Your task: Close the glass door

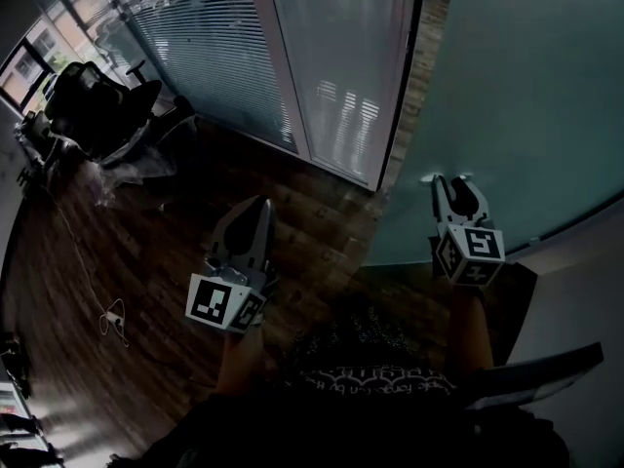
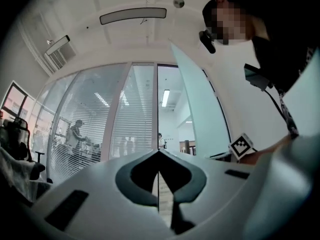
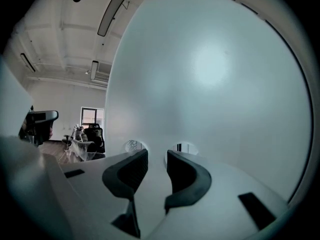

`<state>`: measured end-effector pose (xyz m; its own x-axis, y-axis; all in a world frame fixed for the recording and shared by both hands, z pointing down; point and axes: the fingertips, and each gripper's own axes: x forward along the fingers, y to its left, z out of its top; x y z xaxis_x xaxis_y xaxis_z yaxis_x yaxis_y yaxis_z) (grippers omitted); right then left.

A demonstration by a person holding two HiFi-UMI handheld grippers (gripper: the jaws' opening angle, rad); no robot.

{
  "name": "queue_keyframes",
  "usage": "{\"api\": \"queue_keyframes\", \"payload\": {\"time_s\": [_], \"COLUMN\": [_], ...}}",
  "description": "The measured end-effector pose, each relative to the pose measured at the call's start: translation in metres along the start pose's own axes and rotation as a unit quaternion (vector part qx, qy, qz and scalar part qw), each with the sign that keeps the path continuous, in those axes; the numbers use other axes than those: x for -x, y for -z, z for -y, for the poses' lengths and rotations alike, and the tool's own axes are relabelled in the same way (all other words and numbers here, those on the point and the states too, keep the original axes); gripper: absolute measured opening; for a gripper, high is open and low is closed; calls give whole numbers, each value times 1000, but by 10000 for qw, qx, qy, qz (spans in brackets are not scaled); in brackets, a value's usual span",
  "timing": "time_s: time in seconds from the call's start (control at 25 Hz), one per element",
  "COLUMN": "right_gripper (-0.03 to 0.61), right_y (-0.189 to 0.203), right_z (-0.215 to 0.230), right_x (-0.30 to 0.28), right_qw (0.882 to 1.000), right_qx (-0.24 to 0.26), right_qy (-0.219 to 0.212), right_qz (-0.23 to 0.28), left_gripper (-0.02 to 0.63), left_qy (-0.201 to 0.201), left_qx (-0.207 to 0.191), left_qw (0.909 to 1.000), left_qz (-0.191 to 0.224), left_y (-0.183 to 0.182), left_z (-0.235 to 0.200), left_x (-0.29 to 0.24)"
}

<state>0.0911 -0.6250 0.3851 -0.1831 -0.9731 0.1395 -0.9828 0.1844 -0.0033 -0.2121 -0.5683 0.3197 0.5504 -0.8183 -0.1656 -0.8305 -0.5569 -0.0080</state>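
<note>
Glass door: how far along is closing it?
Nothing looks finished: the glass door stands ajar, wood floor showing past its edge. In hand: the right gripper, jaws apart, is at the pane. The left gripper is shut, empty, over the floor. Left: swing the door shut.

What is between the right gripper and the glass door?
Nothing. The right gripper view shows the right gripper, jaws apart, facing the glass door directly, the stretch bare.
</note>
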Motion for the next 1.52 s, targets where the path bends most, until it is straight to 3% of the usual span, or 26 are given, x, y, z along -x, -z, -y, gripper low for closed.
{"api": "queue_keyframes", "payload": {"time_s": [0.32,0.44,0.88,1.2,1.52], "right_gripper": [120,120,120,119,118], "right_y": [-9,-9,-17,-25,-30], "right_z": [8,12,28,38,47], "right_x": [-35,-46,-88,-115,-146], "right_qw": [9999,9997,9996,9989,9979], "right_qx": [12,32,69,128,99], "right_qy": [129,132,279,458,632], "right_qz": [-39,-222,-83,-34,28], "left_gripper": [2,2,2,2,2], "left_qy": [-233,-168,150,101,623], "left_qx": [-70,-109,-29,206,105], "left_qw": [9997,9998,9998,9997,9980], "left_qz": [-65,11,96,66,-5], "left_y": [3,-2,10,21,39], "left_z": [-28,-31,-19,-33,-44], "left_x": [-39,-57,-122,-140,-195]}}
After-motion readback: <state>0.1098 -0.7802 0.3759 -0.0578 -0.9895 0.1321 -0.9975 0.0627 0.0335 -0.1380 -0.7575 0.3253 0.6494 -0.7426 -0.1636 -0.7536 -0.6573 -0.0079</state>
